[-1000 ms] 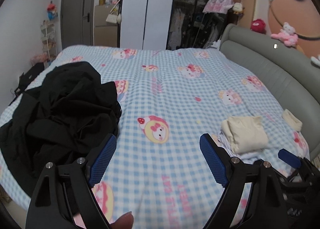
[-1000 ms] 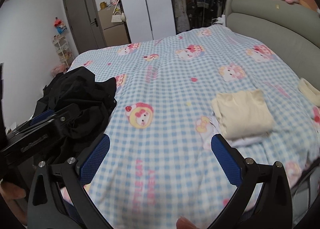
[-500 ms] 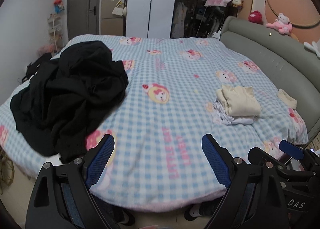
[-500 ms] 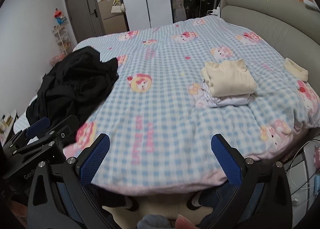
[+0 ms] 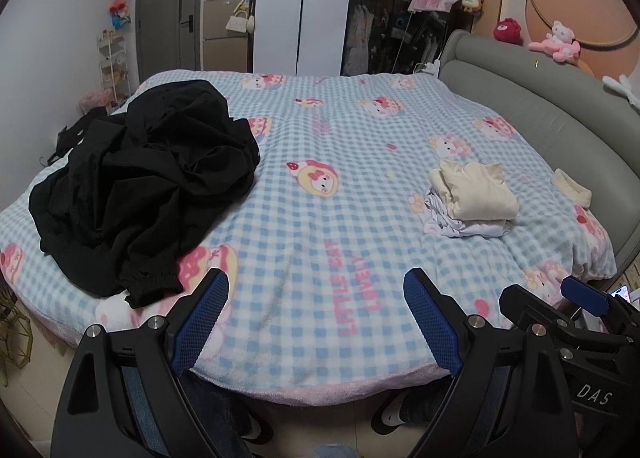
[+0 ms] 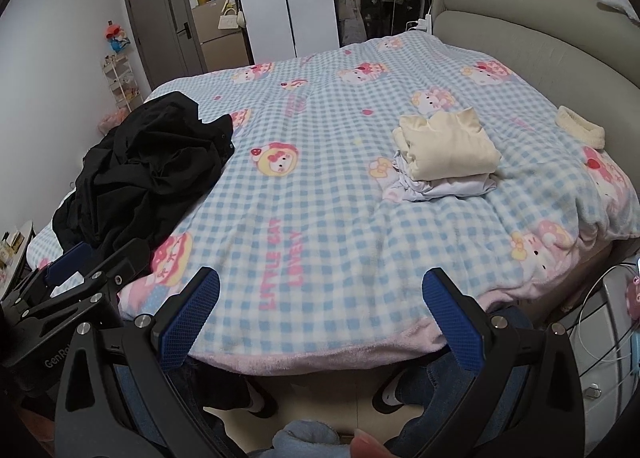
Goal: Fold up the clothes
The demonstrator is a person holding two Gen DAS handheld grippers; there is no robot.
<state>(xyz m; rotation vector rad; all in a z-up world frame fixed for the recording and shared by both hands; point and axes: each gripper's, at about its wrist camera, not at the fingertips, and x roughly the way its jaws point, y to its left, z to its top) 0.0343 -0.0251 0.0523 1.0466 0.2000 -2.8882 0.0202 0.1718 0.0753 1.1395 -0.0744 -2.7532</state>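
Hanging over the foot of the bed, the left gripper [image 5: 316,318] has its blue-padded fingers spread wide with nothing between them, and the right gripper [image 6: 320,312] is held the same way — jaws apart, empty. Each gripper also shows at the edge of the other's view: the right one low on the right in the left wrist camera, the left one low on the left in the right wrist camera. Below them a person's legs in jeans and dark shoes with white trim [image 6: 390,398] stand on the floor at the bed's edge.

Just beyond the fingers lies the blue-and-white checked blanket [image 5: 320,242] with cartoon characters and pink lettering, its pink border draping over the foot of the bed. On the left part of the blanket sits a crumpled heap of black clothes [image 5: 140,186], unfolded, one cuffed end reaching close to the left gripper's left finger. On the right part, well apart from the heap, a folded cream garment [image 5: 476,192] rests on top of a folded white one [image 5: 460,224]. Farther right, near the grey padded headboard [image 5: 540,106], lies a small cream item [image 5: 572,188] — what it is cannot be told.

At the back stand a white wardrobe [image 5: 296,10], a dark open closet with hanging clothes, a grey door [image 5: 168,14], and plush toys [image 5: 556,42] on the ledge above the headboard.
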